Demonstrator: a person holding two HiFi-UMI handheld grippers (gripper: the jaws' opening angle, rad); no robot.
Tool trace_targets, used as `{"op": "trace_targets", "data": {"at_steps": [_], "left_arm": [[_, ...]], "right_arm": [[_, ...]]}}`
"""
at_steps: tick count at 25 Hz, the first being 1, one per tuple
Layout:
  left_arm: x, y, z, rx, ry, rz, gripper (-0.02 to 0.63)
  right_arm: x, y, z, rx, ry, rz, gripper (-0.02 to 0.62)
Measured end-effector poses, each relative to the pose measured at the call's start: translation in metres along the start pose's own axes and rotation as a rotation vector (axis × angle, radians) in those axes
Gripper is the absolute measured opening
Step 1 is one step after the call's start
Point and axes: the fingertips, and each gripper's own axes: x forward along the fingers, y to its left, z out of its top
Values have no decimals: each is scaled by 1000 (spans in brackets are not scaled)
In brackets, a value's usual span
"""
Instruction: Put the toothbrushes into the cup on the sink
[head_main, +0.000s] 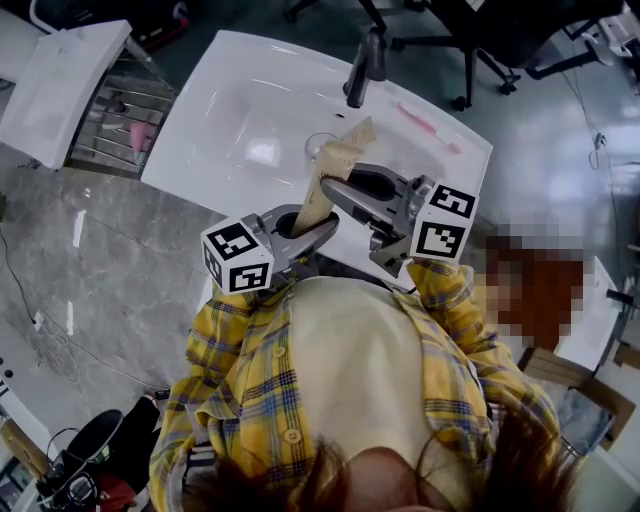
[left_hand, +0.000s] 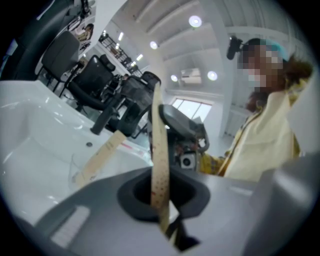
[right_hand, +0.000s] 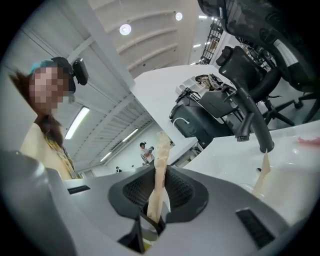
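A paper-wrapped toothbrush stands upright over the front rim of the white sink. My left gripper is shut on its lower part. From the right, my right gripper reaches in and pinches the wrapper's upper end. Behind them a clear cup sits in the basin with another wrapped toothbrush leaning in it. A pink toothbrush lies bare on the sink's far right rim.
A dark faucet rises at the back of the sink, just beyond the cup. A wire rack with a pink item stands to the left. Office chairs are on the floor behind.
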Motion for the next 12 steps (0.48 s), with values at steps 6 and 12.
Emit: {"op": "trace_targets", "data": {"at_steps": [6,12], "left_arm": [[0,4,2,10,-17,28,17],[2,8,5,35,-27,72,88]], "right_arm": [[2,3,1,9,4,18,57],[-4,1,5,15,-1,16,55]]}}
